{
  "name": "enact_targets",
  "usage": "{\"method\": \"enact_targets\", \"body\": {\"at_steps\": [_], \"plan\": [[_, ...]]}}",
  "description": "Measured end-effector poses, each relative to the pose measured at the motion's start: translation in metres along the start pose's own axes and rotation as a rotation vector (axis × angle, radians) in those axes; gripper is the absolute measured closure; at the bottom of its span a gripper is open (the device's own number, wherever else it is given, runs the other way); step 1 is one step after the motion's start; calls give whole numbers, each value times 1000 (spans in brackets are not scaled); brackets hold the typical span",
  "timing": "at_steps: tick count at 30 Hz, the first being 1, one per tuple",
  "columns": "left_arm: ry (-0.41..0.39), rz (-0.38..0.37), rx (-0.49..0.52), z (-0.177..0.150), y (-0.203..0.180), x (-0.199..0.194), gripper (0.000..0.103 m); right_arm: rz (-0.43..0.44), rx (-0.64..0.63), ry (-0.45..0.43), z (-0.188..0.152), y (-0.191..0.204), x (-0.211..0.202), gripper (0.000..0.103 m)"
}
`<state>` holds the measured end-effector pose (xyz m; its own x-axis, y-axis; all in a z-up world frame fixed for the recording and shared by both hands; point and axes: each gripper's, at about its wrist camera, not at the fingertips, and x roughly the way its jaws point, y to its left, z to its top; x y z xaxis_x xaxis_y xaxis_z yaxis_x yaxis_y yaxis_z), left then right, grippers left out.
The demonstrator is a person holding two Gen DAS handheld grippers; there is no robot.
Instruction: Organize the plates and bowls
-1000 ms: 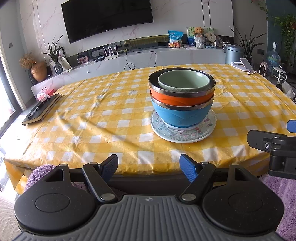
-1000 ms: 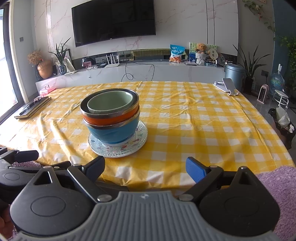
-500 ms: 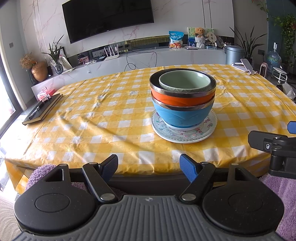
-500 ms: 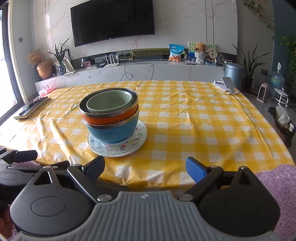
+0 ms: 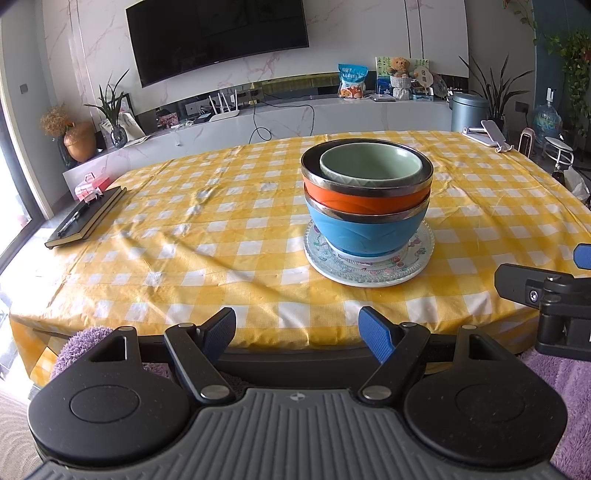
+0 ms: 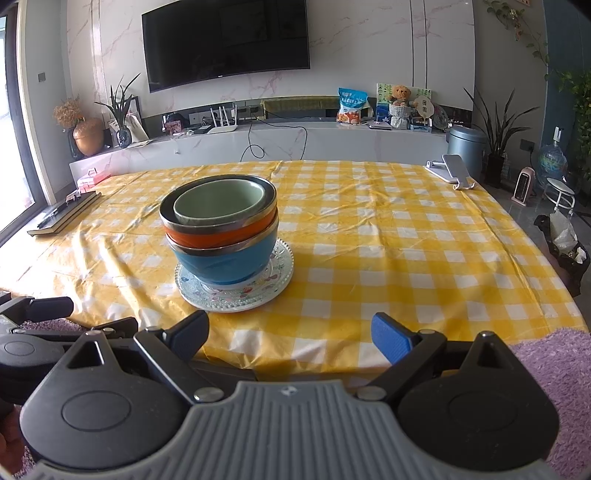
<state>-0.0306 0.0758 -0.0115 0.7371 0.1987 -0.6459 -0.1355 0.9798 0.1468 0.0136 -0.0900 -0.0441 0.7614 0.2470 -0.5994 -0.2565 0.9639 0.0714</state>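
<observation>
notebook [image 5: 86, 218] | wall TV [image 5: 216, 35] | phone stand [image 6: 452, 170] | checked tablecloth [image 5: 221, 236]

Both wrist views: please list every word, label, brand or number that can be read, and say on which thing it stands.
No text can be read in either view.
Snack bag on the counter: printing too blurred to read.
Round fan beside the teddy bear: dark marks, too small to read.
Bowls and plate: no lettering, only a flower pattern.

Tablecloth [image 5: 221, 236]: glossy, creased plastic-like check. Plate [image 5: 369, 271]: clear pressed glass, beaded rim. Blue bowl [image 5: 365, 232] and orange bowl [image 5: 362, 197]: smooth shells, shiny metal rims. Green bowl [image 5: 369, 166]: glazed, ceramic-looking. Left claw [image 5: 297, 334] pads: matt blue rubber.
</observation>
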Motion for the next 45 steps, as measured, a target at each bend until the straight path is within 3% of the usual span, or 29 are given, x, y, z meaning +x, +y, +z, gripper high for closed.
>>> {"method": "enact_targets", "body": {"at_steps": [45], "plan": [[-18, 0, -11, 1, 3, -7, 14, -8, -5, 14, -3, 3, 3, 9]]}}
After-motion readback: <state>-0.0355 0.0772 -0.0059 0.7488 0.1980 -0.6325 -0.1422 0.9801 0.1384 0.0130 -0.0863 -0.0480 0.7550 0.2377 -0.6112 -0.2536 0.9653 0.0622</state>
